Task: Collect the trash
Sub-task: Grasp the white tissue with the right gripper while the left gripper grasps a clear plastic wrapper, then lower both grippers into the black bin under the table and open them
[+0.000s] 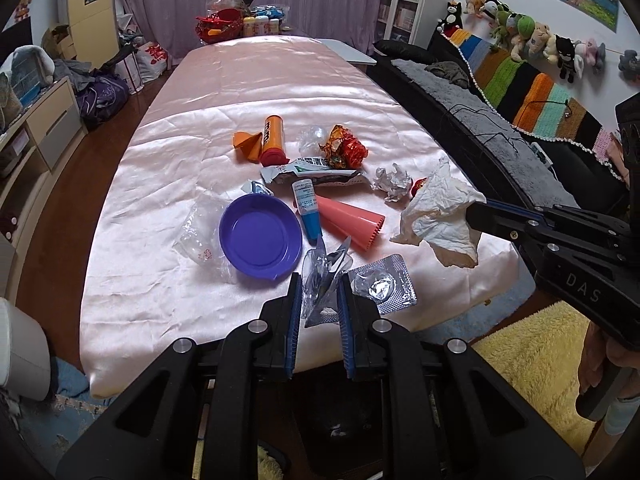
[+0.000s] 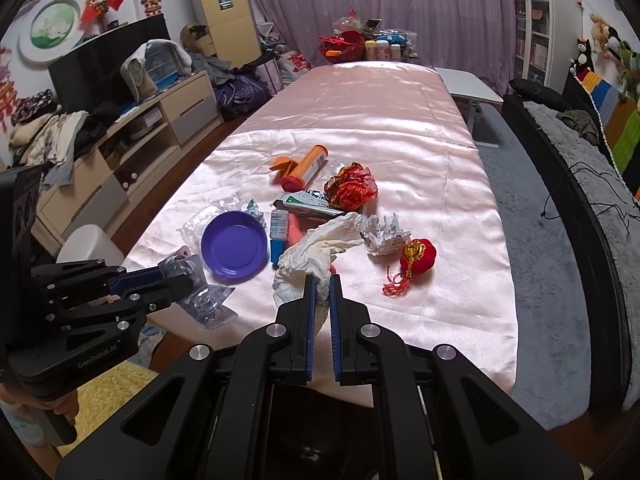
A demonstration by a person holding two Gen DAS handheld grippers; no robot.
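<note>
1. Both grippers are already loaded, so the coming move turns on where a bin lies — a white container [image 2: 90, 242] is seen on the floor just off the table's left edge. It is taken to be a bin, though its opening cannot be made out. It lies left of both grippers, and the left gripper [image 1: 319, 294] is the nearer one.

2. The left gripper is pinched on a crumpled clear plastic wrapper [image 1: 324, 276], held above the near edge of the pink satin tablecloth [image 1: 240, 92]. The wrapper's long axis runs roughly along the fingers, pointing away from the holder.

3. The right gripper [image 2: 321, 286] is clamped on a crumpled white tissue [image 2: 316, 252], lifted at the near right of the litter pile. The tissue hangs limp and creased, with faint yellowish staining.

4. Trash left on the cloth — an empty silver blister pack [image 1: 386, 288] just right of the left fingers, a ball of white paper [image 1: 392, 180], a red-gold foil wrapper [image 1: 342, 146] and a flat clear bag [image 1: 200, 232] left of the purple plate [image 1: 260, 236].

5. The plastic looks thin and springy; slipping is judged possible if the grip is loosened.
</note>
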